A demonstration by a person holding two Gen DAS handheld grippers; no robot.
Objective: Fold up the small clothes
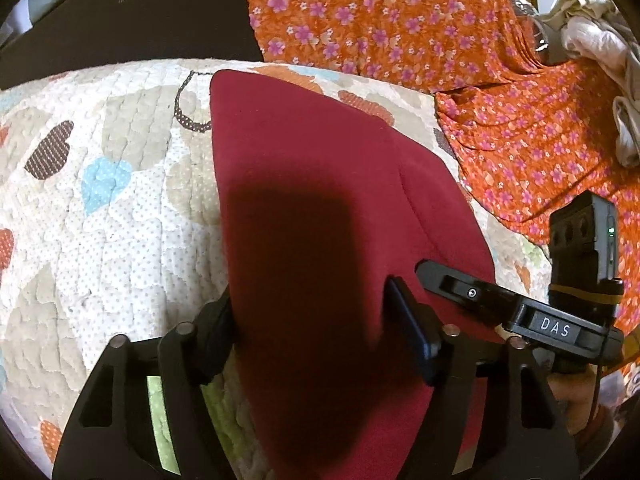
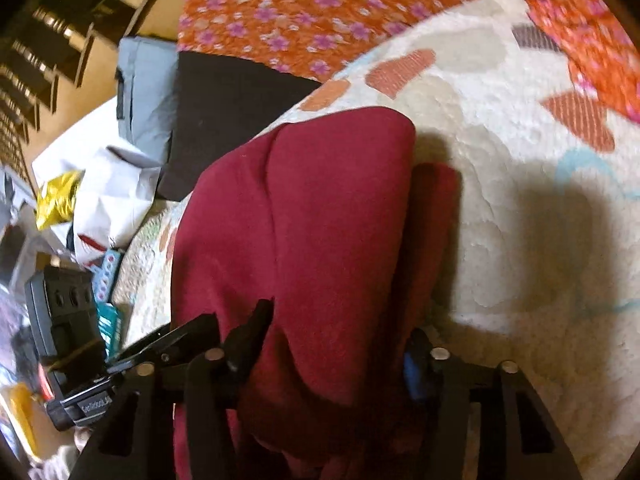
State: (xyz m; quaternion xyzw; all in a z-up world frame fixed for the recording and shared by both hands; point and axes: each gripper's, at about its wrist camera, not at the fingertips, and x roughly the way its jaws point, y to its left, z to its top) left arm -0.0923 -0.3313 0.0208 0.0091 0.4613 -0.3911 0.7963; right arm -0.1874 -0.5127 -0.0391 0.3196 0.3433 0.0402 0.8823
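Observation:
A dark red garment [image 1: 304, 184] lies folded lengthwise on a quilt with heart patches [image 1: 120, 200], its far end tapering away from me. My left gripper [image 1: 312, 312] is shut across its near end, and the cloth fills the gap between the black fingers and drapes over the gripper base. A black finger [image 1: 452, 282] of the right gripper rests on the cloth just to the right. In the right wrist view the red garment [image 2: 320, 200] shows a doubled layer along its right edge. My right gripper [image 2: 336, 340] is shut on its bunched near end.
An orange cloth with pink flowers [image 1: 400, 20] [image 2: 300, 8] covers the far side and overlaps the quilt [image 2: 520, 240]. A dark flat panel [image 2: 232, 96] borders the quilt. Pale crumpled cloth [image 1: 592, 40] sits at far right. White bags and clutter [image 2: 108, 192] lie beyond the quilt's left edge.

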